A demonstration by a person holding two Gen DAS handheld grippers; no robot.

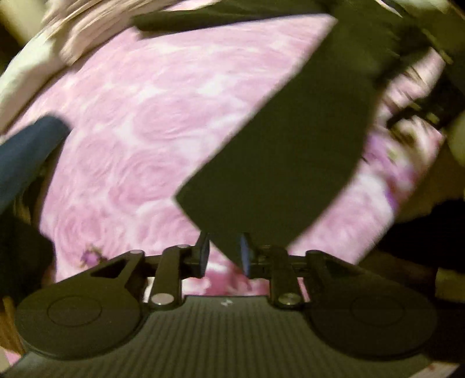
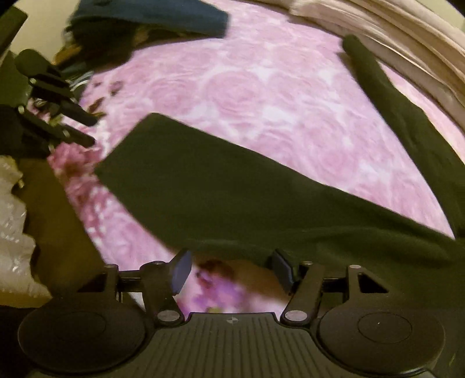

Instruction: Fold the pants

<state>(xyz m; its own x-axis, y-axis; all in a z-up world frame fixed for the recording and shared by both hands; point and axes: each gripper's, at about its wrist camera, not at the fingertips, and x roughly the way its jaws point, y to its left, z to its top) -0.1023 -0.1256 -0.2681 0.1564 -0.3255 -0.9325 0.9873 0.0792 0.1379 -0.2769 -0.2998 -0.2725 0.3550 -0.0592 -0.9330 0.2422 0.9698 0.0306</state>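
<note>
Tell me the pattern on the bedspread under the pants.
Pink and white rose swirls on the bedspread; clearest in the right wrist view.

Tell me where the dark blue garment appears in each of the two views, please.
Left wrist view: the dark blue garment is at the left edge, halfway down.
Right wrist view: it lies at the top, left of centre.
Shared landmark: the dark green pants on the pink rose bedspread.

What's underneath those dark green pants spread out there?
Under the dark green pants lies a pink rose-patterned bedspread, showing all around them and between the two legs. Whatever sits directly beneath the fabric is covered and cannot be seen.
</note>
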